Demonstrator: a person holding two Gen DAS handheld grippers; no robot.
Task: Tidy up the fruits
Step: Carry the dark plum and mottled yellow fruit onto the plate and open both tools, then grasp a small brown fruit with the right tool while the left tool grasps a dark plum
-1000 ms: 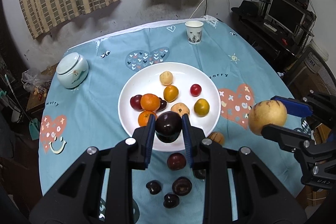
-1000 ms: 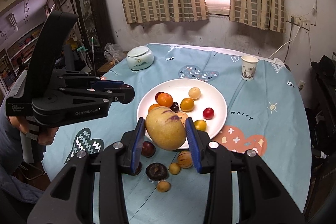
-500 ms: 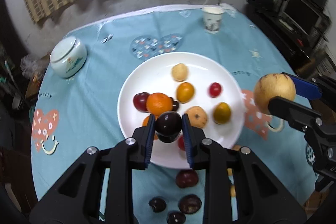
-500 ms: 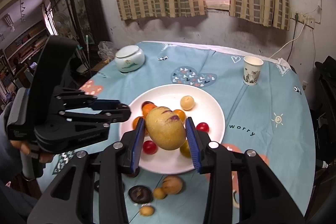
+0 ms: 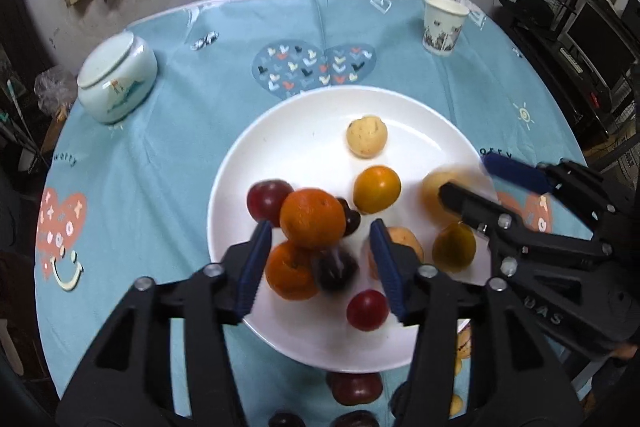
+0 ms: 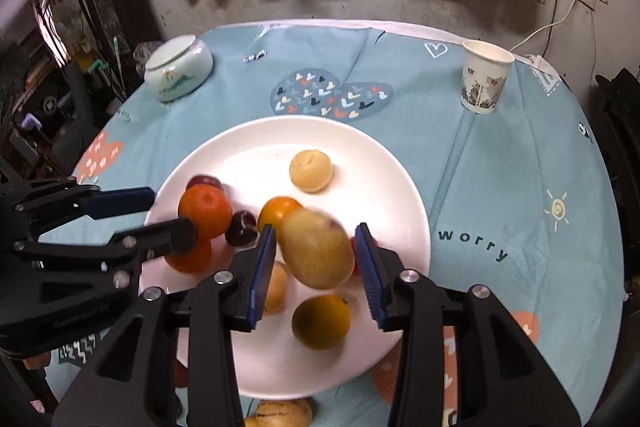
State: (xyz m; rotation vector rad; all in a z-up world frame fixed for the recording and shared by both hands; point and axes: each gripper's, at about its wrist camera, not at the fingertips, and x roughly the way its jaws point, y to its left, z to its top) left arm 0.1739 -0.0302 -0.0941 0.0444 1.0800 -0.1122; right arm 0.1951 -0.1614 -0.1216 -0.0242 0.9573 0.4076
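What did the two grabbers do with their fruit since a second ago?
Both moved in over the plate and down. The left gripper has just been opening and let go of its dark plum, now blurred between the apart pads. The right gripper has just been opening too; its yellow fruit, blurred, sits loose between the pads. The jar, cup and other plate fruit stayed put.

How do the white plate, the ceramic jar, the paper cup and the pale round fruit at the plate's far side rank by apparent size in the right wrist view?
1. white plate
2. ceramic jar
3. paper cup
4. pale round fruit

The cup and the fruit look close; the fruit lies nearer the camera, so their true order is unsure.
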